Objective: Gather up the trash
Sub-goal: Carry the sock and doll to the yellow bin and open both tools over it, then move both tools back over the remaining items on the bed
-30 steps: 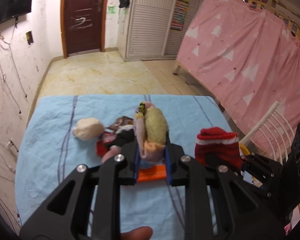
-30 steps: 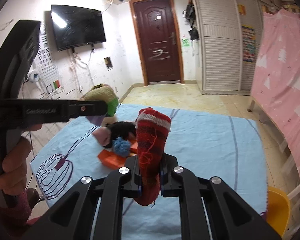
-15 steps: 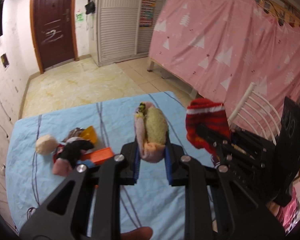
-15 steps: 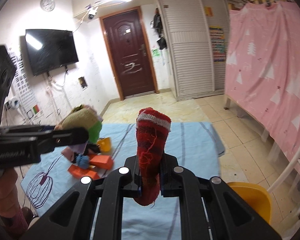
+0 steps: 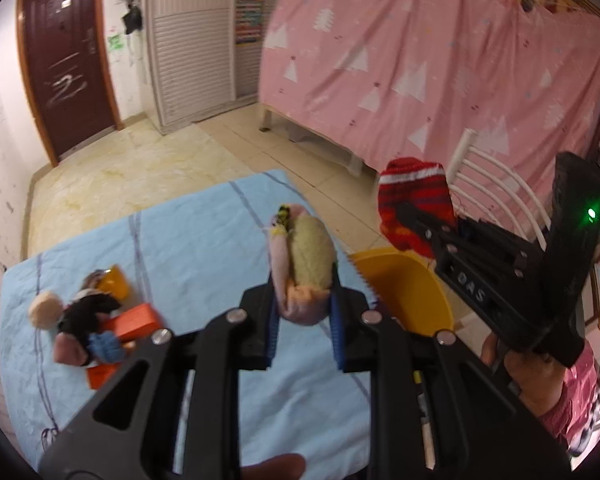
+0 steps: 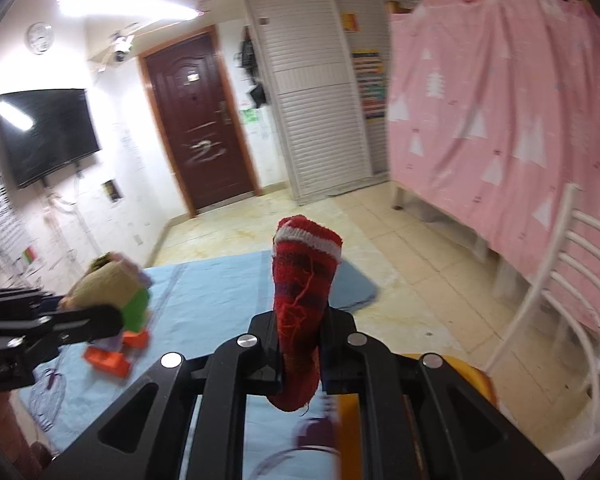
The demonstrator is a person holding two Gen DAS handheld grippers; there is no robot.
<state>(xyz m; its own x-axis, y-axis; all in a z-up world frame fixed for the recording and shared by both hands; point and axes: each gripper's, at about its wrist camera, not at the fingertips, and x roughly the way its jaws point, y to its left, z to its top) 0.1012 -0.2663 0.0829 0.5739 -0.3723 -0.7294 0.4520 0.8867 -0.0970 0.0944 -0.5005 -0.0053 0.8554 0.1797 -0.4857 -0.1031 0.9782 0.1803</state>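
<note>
Indoor artificial light, warm cast. Ceiling tube light (image 6: 128,4) blows out to white glare top left in right wrist view; its reflection glints on the TV screen (image 6: 46,134). Left wrist view dimmer, pinkish. Strong fisheye bending, dark vignette corners. Motion blur on pink curtain (image 5: 440,60) and near tablecloth (image 6: 204,308). Soft shadows.

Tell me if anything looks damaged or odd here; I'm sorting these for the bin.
The red striped sock clamped in the right gripper is fraying: loose red threads trail down its side and from its lower end. The rolled sock bundle in the left gripper looks intact.
</note>
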